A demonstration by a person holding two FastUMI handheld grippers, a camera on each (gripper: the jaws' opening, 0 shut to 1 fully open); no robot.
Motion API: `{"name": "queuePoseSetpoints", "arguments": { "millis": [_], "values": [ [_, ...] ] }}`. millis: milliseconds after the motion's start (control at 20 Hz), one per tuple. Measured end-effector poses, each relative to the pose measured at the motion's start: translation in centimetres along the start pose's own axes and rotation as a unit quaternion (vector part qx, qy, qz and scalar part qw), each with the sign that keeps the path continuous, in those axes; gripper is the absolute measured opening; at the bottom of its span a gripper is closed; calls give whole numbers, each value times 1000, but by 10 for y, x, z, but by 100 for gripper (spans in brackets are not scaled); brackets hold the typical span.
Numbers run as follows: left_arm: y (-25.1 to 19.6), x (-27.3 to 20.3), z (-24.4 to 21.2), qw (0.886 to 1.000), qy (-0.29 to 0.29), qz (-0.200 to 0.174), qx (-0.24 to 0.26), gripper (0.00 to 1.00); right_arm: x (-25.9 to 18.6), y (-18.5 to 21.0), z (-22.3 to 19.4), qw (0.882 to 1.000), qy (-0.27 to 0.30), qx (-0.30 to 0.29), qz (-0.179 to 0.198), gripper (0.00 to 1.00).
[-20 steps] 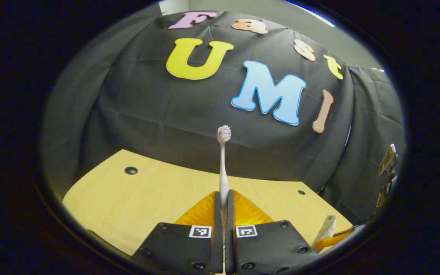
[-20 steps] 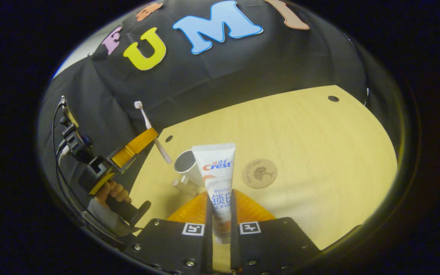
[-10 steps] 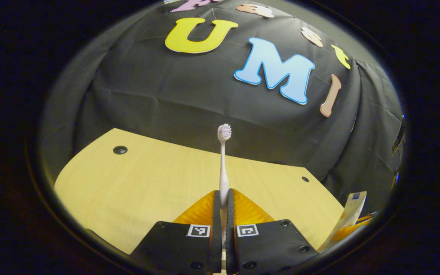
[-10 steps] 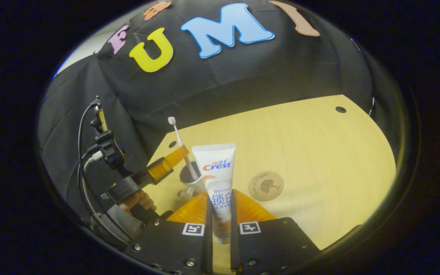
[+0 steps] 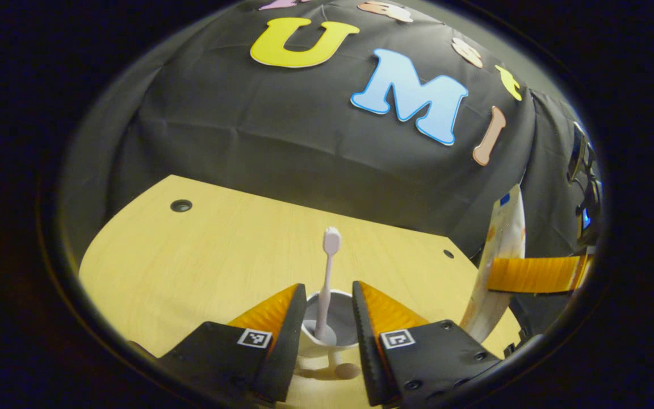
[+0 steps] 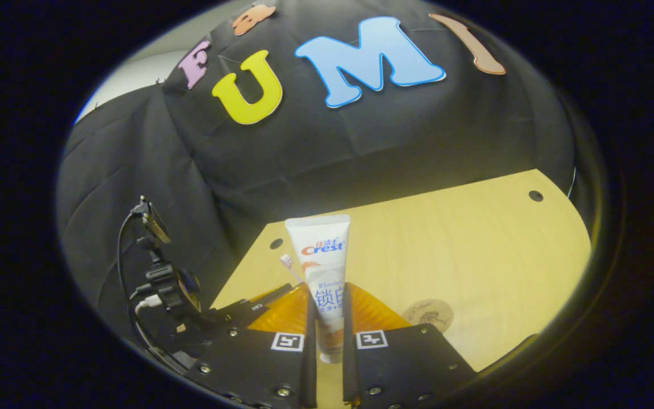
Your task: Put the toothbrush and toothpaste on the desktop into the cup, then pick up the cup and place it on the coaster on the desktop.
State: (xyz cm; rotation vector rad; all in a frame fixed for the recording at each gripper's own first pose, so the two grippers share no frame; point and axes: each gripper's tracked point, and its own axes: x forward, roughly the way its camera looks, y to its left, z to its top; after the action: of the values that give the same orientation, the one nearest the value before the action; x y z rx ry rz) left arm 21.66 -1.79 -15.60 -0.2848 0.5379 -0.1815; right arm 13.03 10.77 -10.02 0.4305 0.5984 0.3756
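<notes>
Jaws of the left gripper (image 5: pixel 328 318) stand spread apart, one on each side of the cup (image 5: pixel 331 329), touching neither it nor the toothbrush (image 5: pixel 327 284). That toothbrush stands upright in the cup, bristle head at the top, free of both fingers. The cup sits on the pale wooden counter (image 5: pixel 202 255), and a small rounded knob shows just below it, between the fingers. Off to the right in the left gripper view, the toothpaste (image 5: pixel 500 255) hangs tilted above the counter's edge, crossed by a finger of the other tool.

Jaws of the right gripper (image 6: pixel 327 335) are pinching the toothpaste (image 6: pixel 321 272) low on its body, its flat crimped end up. In the right gripper view the tube stands in front of the cup, so just the brush head (image 6: pixel 286 261) peeks out at its left. A round cork coaster (image 6: pixel 428 316) with a dark tree-like print lies on the counter just right of the fingers, bare. Two small dark holes mark the counter's far corners. Printed writing runs down the tube.
</notes>
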Motion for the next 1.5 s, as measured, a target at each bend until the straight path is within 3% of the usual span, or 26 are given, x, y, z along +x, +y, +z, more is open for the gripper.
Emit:
{"name": "queuePoseSetpoints", "arguments": {
  "millis": [100, 200, 250, 300, 350, 400, 700, 750, 850, 1000, 1300, 1450, 1500],
  "values": [
    [2, -12, 0, 1000, 1, 0, -5, 77, 11, 6, 7, 1000, -12, -4, 7, 19],
    [4, -28, 2, 1000, -7, -2, -10, 77, 21, 15, 16, 999, -27, -6, 18, 19],
    [8, -35, 2, 1000, -9, 3, -8, 92, 27, 18, 19, 999, -33, -5, 22, 18],
    [8, -41, 0, 1000, -8, 6, -4, 91, 32, 21, 20, 999, -38, -6, 27, 19],
    [10, -49, -4, 1000, -5, 9, 1, 97, 38, 23, 22, 998, -45, -8, 30, 19],
    [13, -55, -7, 1000, -3, 14, 6, 91, 44, 25, 25, 998, -53, -12, 32, 18],
    [13, -81, -41, 999, 33, 17, 8, 91, 86, 34, 22, 997, -59, -19, 41, 19],
    [13, -84, -47, 999, 40, 19, 3, 97, 91, 33, 15, 998, -54, -24, 37, 19],
    [15, -88, -58, 998, 52, 21, -7, 91, 105, 34, -4, 998, -31, -40, 30, 19],
    [18, -90, -68, 998, 63, 24, -17, 94, 112, 32, -15, 998, -15, -63, 22, 18],
    [12, -85, -70, 997, 67, 24, -19, 91, 105, 26, -33, 996, 14, -87, 16, 24],
    [8, -83, -72, 997, 69, 23, -18, 92, 102, 25, -43, 993, 32, -109, 12, 29],
    [8, -83, -72, 997, 70, 24, -18, 92, 100, 26, -47, 993, 37, -113, 14, 46]
  ]
}}
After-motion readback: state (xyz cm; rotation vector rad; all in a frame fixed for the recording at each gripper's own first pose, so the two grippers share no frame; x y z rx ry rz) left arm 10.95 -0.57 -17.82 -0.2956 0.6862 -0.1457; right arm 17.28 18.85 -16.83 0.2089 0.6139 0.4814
